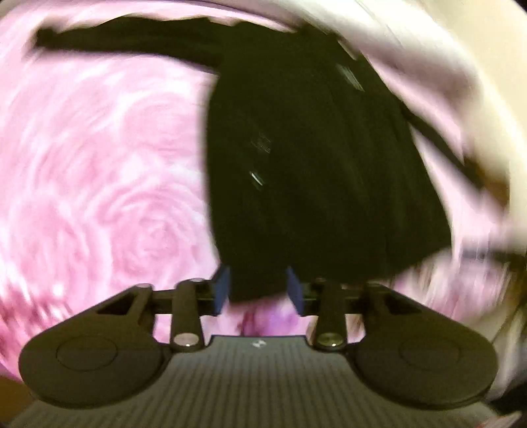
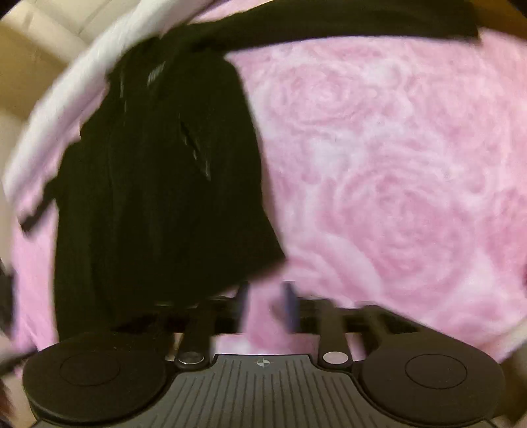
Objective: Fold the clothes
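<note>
A black garment (image 1: 313, 164) lies on a pink rose-patterned blanket (image 1: 98, 181), its body folded into a long strip and one sleeve (image 1: 131, 42) stretched out sideways at the far end. My left gripper (image 1: 258, 289) hovers at the garment's near hem. Its blue pads (image 1: 220, 289) stand apart, with the hem's edge showing in the gap but not pinched. In the right wrist view the garment (image 2: 158, 197) lies left of centre, its sleeve (image 2: 329, 29) running off to the right. My right gripper (image 2: 267, 306) is open just right of the near hem, over bare blanket (image 2: 395, 197). Both views are motion-blurred.
A white fabric band (image 1: 411, 49) borders the blanket beyond the garment and shows again as a white band (image 2: 66, 98) in the right wrist view. Cream padded upholstery (image 2: 39, 42) lies past it. A dark strap-like piece (image 1: 461, 158) lies at the garment's far side.
</note>
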Demonstrator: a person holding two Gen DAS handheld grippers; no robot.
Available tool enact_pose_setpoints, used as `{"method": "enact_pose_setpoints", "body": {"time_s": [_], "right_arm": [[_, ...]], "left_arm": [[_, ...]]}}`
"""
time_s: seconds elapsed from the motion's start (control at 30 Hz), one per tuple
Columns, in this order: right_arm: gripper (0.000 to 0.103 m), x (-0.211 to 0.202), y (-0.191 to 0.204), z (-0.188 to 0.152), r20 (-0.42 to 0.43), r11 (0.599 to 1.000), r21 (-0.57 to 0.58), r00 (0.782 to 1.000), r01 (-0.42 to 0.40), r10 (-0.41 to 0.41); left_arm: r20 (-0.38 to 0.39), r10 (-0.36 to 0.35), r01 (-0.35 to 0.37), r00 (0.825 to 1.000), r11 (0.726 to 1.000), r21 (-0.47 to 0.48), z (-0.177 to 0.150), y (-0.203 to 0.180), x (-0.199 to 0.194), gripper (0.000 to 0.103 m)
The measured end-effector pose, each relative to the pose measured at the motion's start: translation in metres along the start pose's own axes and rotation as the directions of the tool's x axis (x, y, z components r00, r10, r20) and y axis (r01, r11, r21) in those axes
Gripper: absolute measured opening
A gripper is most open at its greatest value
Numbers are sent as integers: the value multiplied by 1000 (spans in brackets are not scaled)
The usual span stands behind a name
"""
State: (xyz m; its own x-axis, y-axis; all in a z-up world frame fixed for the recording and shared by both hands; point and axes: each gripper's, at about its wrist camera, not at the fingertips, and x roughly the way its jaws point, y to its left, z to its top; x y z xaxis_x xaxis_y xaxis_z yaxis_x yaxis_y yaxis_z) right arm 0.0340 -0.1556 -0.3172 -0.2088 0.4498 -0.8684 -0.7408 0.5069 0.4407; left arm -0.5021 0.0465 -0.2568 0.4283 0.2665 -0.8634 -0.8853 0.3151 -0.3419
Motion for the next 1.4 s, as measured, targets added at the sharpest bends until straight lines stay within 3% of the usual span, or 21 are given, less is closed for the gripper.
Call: {"method": "enact_pose_setpoints", "body": {"time_s": [0.07,0.27,0.4,0.43,0.47,0.5,0.53,0.57,0.67,0.77,0.87,0.97,1.07,1.13,1.33,1.4], "right_arm": [[72,7,2,10,43,1000,4,999,-9,9],[71,30,-4,29,21,996,-9,996,-87,87],[69,56,-8,37,7,989,12,989,-149,149],[62,62,-8,37,5,988,13,988,-153,153],[28,67,-8,37,0,987,14,987,-158,158],[13,69,-7,34,-18,986,17,986,-167,168],[12,71,-6,33,-24,984,25,984,-175,175],[10,71,-2,33,-31,987,7,986,-161,161],[9,60,5,36,-39,988,-7,988,-152,152],[8,31,15,33,-42,981,-17,981,-191,191],[7,3,20,21,-41,975,1,974,-221,221],[7,0,12,-3,-70,973,79,973,-215,221],[7,19,1,-25,-127,984,123,981,-129,144],[7,32,-8,-36,-154,988,140,984,-65,87],[7,22,-4,-32,-139,997,55,989,-49,56],[8,24,-12,-33,-158,996,78,986,-46,58]], "left_arm": [[26,18,-15,1000,990,-140,6,21,8,38],[3,34,-33,999,983,-179,-5,24,46,38],[-3,-14,12,1000,960,-279,-15,32,72,38],[11,-59,59,998,952,-301,-15,34,76,38],[25,-103,106,994,941,-321,-14,36,79,38],[13,-110,109,994,952,-287,-10,32,80,33],[1,-116,113,993,961,-252,-6,28,82,14],[-11,-122,117,992,969,-217,-1,23,84,8],[-62,-46,43,997,998,-55,15,10,70,4],[-8,-23,24,1000,997,69,29,-3,31,4],[45,-7,1,999,991,135,29,-17,-3,4],[16,53,-55,998,989,140,13,-18,8,4],[-85,126,-114,988,985,132,-19,-9,54,4],[-113,157,-142,981,982,128,-31,-7,73,3],[-99,147,-133,984,982,132,-34,-9,67,6],[-153,203,-189,967,977,99,-36,-2,68,14]]}}
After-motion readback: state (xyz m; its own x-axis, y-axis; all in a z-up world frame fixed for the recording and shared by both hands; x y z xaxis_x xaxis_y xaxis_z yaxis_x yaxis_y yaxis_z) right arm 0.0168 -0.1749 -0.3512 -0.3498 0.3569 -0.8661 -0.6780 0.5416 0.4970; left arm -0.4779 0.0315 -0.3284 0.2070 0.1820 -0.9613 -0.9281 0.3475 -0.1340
